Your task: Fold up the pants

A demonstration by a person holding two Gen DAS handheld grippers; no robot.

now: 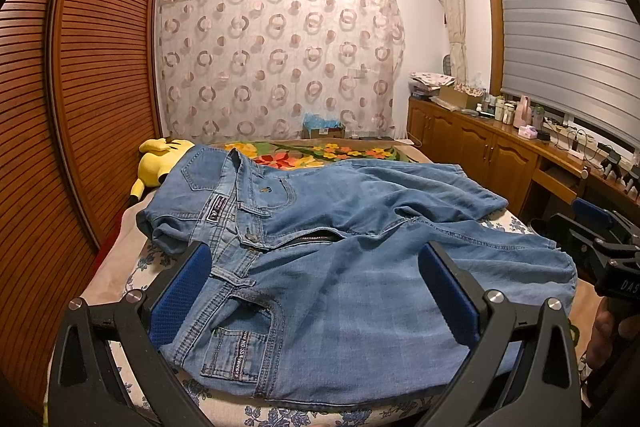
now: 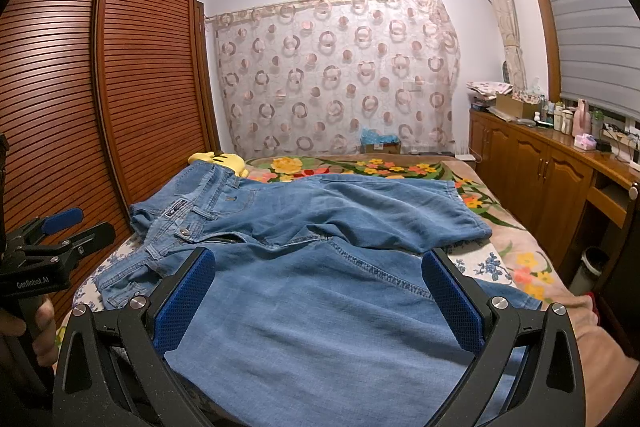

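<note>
We start at the left, where our left gripper (image 1: 316, 291) hangs spread wide over the waistband end of the jeans (image 1: 340, 267), its blue pads (image 1: 182, 291) well apart and pinching nothing; the near pocket and belt loop lie between them. Our judgement is that the first grasp is the step in hand, since nothing is folded yet; to do it well, we should drop this gripper onto the near waistband edge and take both layers in 1 bite, not the pocket lip alone.

The jeans lie on the bed (image 1: 120, 259), waist toward the wardrobe (image 1: 80, 87), legs running right; a yellow plush (image 1: 160, 163) sits just beyond the waist. They are light blue denim, soft and limp by the look of it, fly open with the zip showing, a dark label at the waistband; the 2 legs are splayed and rumpled, the far leg lying slack across the floral blanket (image 2: 360, 167).

Further right, our right gripper (image 2: 320, 295) is equally spread and empty above the near leg, past the crotch seam; it should take the outer seam there, so that both grippers lift together and carry the near leg over the far one, seams matched; lifting unevenly would likely drag wrinkles into the fold.
</note>
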